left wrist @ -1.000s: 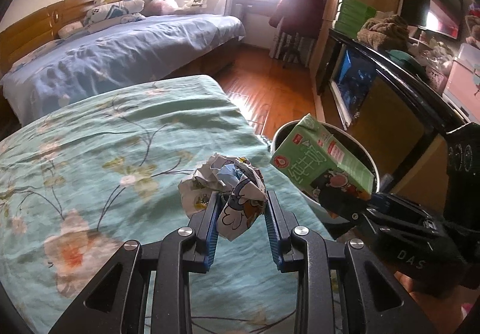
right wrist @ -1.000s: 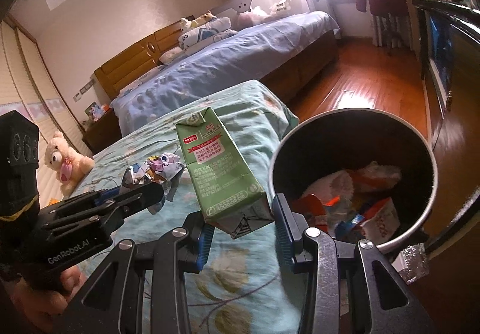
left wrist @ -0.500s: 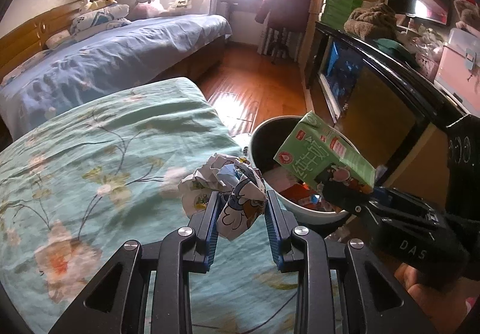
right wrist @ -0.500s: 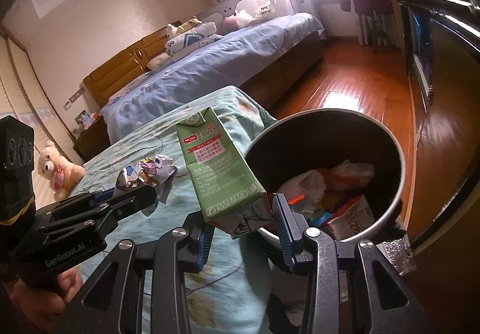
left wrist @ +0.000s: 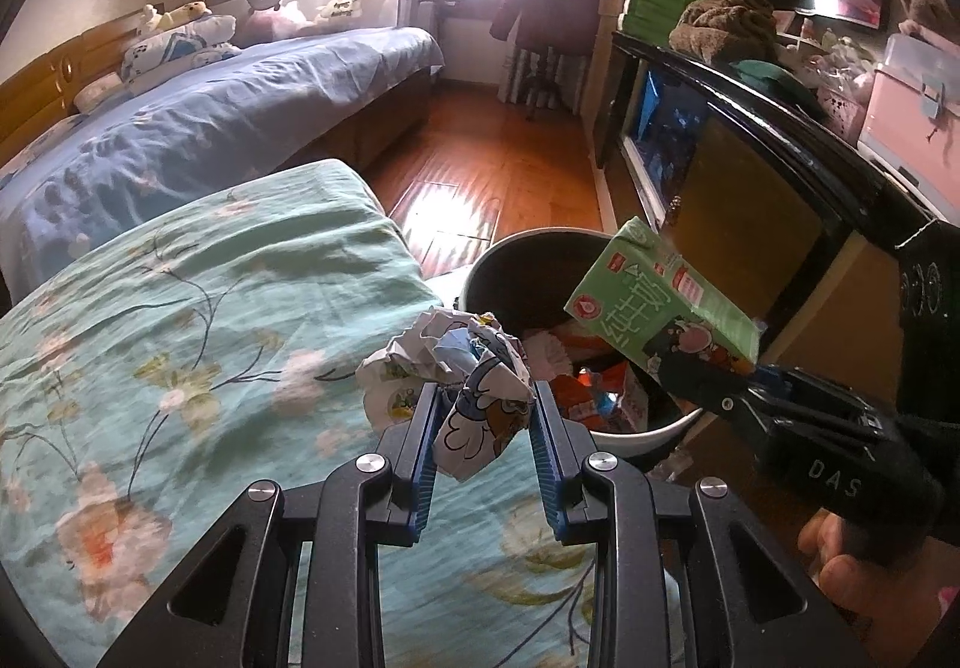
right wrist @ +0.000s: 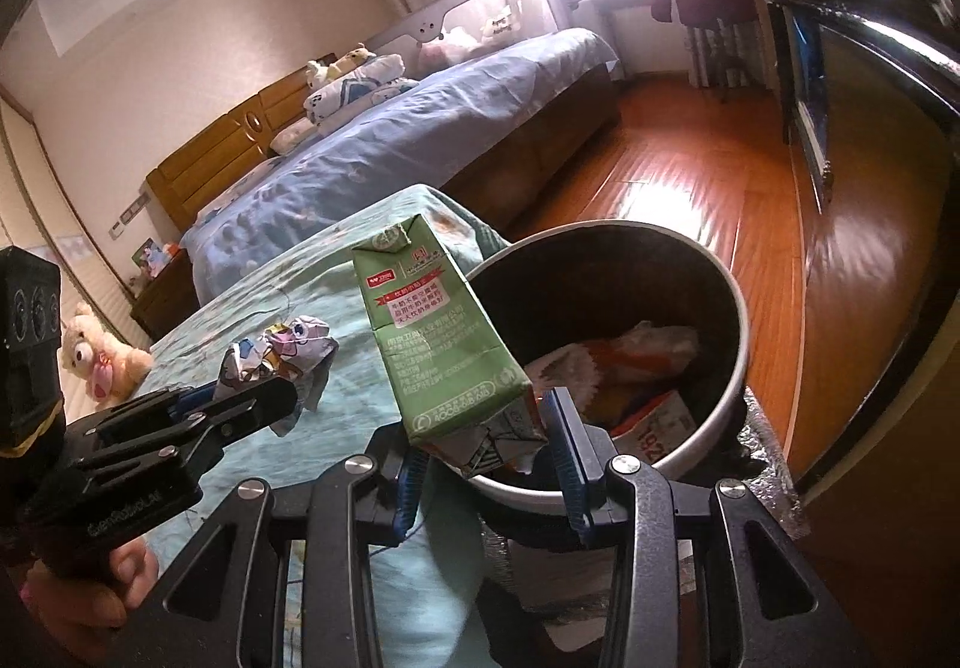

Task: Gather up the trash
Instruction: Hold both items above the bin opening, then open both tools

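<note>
right claw (right wrist: 486, 464) gripping green carton (right wrist: 441, 350), bin (right wrist: 735, 362) behind

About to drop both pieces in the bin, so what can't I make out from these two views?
- Bin base: both views, hidden by trash inside and the fingers in front.
- Green carton bottom: right wrist view, crumpled between the fingers.
- Crumpled wrapper underside: left wrist view, hidden by its own folds.
- Floor beside the bin: cut off by the bedspread.

Two fisheye views, each from a camera just behind a handheld gripper, look forward and steeply down along its fingers. The left wrist view hangs close over the floral bedspread (left wrist: 198, 308), facing the window. The right wrist view sits close above the trash bin (right wrist: 735, 362), facing the same way. Both share the bin, bedspread, blue bed (left wrist: 240, 128) and each other's gripper.
</note>
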### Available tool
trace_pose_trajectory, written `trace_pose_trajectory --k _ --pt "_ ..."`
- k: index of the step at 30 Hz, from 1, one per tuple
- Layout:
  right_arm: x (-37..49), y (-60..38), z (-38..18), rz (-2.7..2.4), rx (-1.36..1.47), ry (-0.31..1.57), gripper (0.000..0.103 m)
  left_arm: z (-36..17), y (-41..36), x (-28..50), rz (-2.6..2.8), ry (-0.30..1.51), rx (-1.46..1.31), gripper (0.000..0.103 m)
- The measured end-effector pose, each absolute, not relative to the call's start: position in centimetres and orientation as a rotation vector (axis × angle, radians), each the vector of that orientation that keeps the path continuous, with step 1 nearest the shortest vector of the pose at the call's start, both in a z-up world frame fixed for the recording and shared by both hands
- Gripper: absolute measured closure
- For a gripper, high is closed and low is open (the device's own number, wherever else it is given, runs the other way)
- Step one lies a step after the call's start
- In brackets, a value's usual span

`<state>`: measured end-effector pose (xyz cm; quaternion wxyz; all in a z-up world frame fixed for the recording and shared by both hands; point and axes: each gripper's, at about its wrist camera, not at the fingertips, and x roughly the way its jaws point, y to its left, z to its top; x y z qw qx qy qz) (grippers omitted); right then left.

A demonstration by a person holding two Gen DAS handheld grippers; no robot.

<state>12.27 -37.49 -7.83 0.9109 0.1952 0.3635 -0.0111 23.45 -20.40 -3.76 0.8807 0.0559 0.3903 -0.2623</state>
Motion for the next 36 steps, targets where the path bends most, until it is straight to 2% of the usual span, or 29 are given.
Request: trace_pose_trajectory --k 36 --pt "12.7 -41.0 -8.2 -0.088 0.402 0.768 0.065 -4.1 -24.2 25.2 -0.584 0.813 0.141 0.075"
